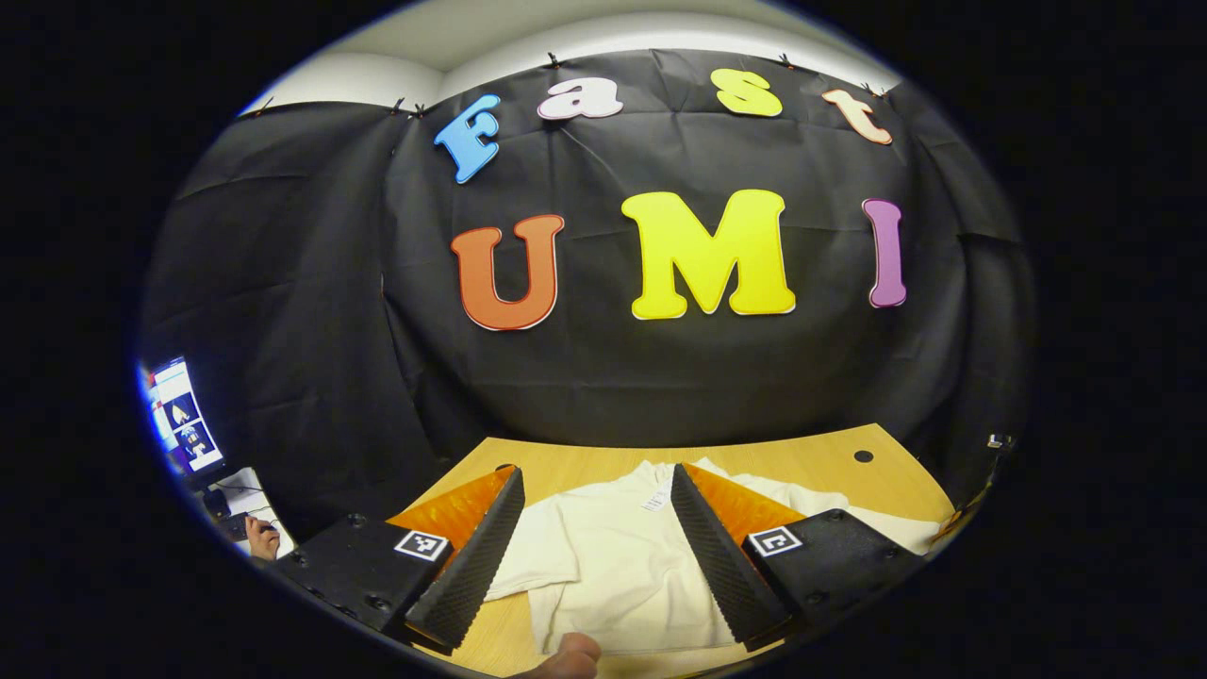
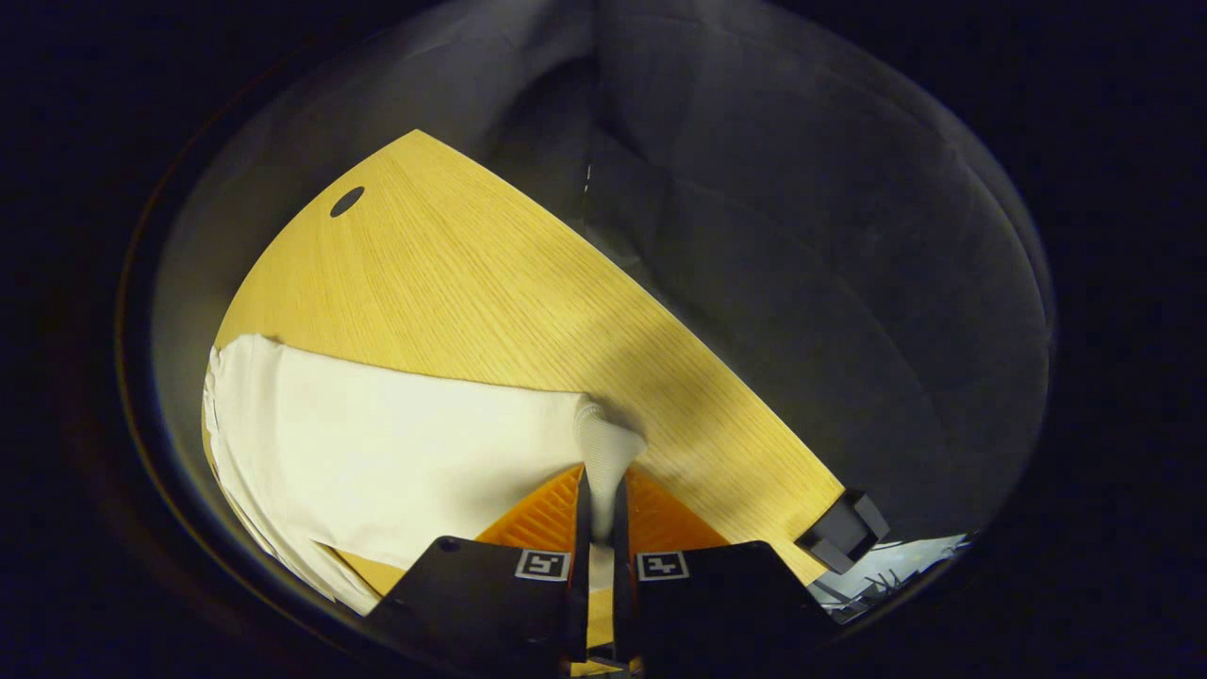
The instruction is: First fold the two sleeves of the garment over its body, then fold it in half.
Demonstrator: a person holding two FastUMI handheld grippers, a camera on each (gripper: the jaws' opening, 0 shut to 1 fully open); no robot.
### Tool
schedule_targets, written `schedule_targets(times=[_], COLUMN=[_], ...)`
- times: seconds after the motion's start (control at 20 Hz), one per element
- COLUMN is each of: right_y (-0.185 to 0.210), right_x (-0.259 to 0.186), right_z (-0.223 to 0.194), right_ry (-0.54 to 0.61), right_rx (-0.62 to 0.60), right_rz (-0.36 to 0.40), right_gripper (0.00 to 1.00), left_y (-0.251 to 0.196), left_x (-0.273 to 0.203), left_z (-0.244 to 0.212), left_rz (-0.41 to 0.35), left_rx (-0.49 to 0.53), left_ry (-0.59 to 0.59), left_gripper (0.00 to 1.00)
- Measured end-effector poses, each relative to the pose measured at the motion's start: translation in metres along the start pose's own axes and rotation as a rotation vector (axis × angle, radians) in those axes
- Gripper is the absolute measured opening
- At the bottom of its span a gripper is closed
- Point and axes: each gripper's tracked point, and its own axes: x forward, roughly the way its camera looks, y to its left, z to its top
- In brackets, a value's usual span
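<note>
The left gripper view looks level across the table toward the wall; the right gripper view sits close, tilted down — both share the garment.

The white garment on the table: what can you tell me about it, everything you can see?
The garment is a cream-white T-shirt of soft cloth, lying flat on the wooden table, with a small tag at its neck. In the left gripper view the open left gripper hangs over its body without touching. In the right gripper view the right gripper pinches one sleeve edge, bunched and lifted.
</note>
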Motion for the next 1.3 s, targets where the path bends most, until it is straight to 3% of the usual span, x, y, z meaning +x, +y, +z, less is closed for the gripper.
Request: schedule_targets(times=[0.2,0.25,0.6,0.8,1.3], right_y=[-0.006,-0.007,0.016,0.042,0.188], right_x=[-0.005,-0.010,-0.071,-0.102,-0.167], right_z=[0.004,0.009,0.021,0.031,0.028], right_ry=[0.015,-0.005,-0.085,-0.120,-0.175], right_rx=[0.043,0.060,0.044,0.020,-0.128], right_rz=[-0.008,-0.010,0.034,0.055,0.144], right_gripper=[0.11,0.01,0.01,0.01,0.00], left_y=[0.012,0.016,0.039,0.035,0.078], left_x=[-0.002,-0.003,0.004,0.005,0.018], left_z=[-0.002,-0.002,-0.004,0.003,-0.016], left_rz=[0.019,0.023,0.020,-0.064,-0.138], left_rx=[-0.002,-0.003,-0.021,-0.018,-0.001], left_ry=[0.000,-0.001,-0.036,-0.099,-0.096], left_gripper=[0.99,0.99,0.99,0.99,0.99])
